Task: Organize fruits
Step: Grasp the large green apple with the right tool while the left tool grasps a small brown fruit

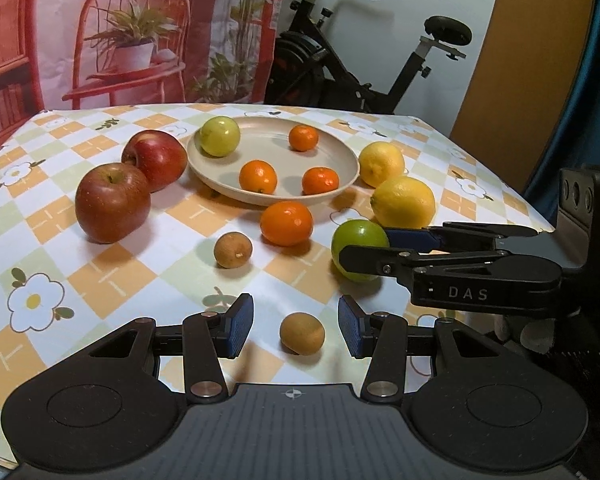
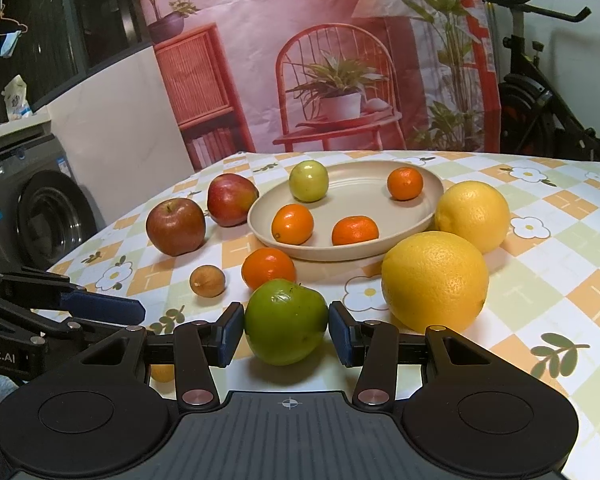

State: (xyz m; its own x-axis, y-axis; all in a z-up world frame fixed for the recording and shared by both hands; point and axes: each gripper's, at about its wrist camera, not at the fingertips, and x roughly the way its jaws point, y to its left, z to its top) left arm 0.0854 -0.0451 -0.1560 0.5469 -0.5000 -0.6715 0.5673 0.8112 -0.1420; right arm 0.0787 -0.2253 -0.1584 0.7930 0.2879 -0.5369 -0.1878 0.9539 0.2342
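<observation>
A beige plate (image 1: 340, 152) (image 2: 364, 196) holds a pale green apple (image 1: 219, 136) (image 2: 309, 181) and three mandarins. My right gripper (image 2: 286, 330) (image 1: 364, 248) is shut on a green apple (image 2: 286, 322) (image 1: 358, 240) at table level. My left gripper (image 1: 296, 330) is open, with a small brown fruit (image 1: 302, 333) on the cloth between its pads. A second brown fruit (image 1: 233, 249) (image 2: 207, 281) and a loose mandarin (image 1: 286, 223) (image 2: 268, 268) lie in front of the plate.
Two red apples (image 1: 112, 202) (image 2: 176, 226) lie left of the plate. Two lemons (image 1: 403, 202) (image 2: 434, 282) lie to its right. The checked tablecloth (image 1: 60, 264) covers the table. An exercise bike (image 1: 340, 64) and a printed backdrop (image 2: 320, 60) stand behind.
</observation>
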